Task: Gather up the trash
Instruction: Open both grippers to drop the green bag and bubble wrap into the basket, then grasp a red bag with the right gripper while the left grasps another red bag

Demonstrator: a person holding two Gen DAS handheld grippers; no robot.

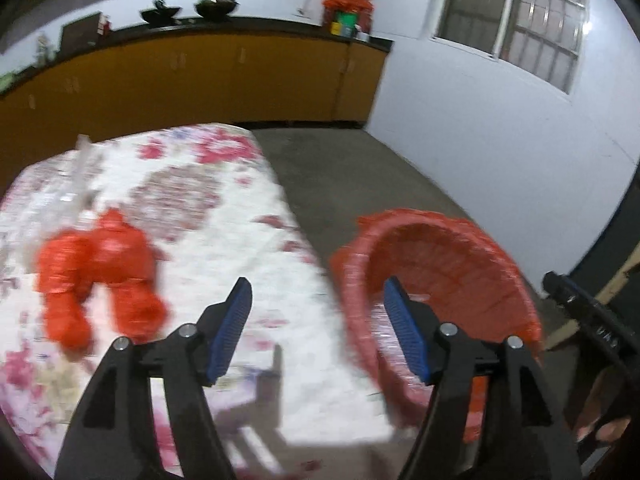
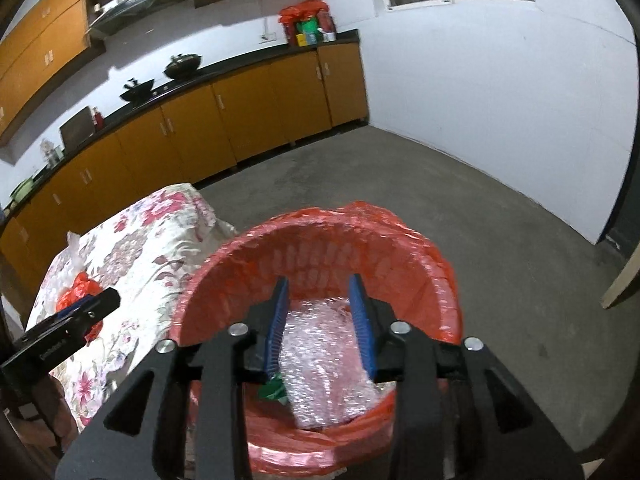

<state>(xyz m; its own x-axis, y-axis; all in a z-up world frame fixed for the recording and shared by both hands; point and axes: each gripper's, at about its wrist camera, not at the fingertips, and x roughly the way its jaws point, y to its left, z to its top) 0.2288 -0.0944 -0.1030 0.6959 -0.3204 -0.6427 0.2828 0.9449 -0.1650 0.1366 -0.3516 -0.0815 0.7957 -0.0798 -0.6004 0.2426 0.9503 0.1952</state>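
Right gripper (image 2: 318, 300) released above the red-lined bin (image 2: 400, 240), bubble wrap (image 2: 320, 364) lying inside. Left gripper (image 1: 318, 304) released over the floral-cloth worktop (image 1: 224, 216) edge; crumpled red bag (image 1: 100, 272) near its left edge.

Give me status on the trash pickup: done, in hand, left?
Done: bubble wrap and a green scrap lie in the red-lined bin. In hand: nothing; right gripper open over the bin, left gripper open. Left: red bag and clear plastic on the table.

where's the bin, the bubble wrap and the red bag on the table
bin (image 2: 320, 236): right wrist view, far inner wall of liner
bubble wrap (image 2: 324, 360): right wrist view, middle of sheet inside bin
red bag (image 1: 100, 268): left wrist view, middle of crumpled body
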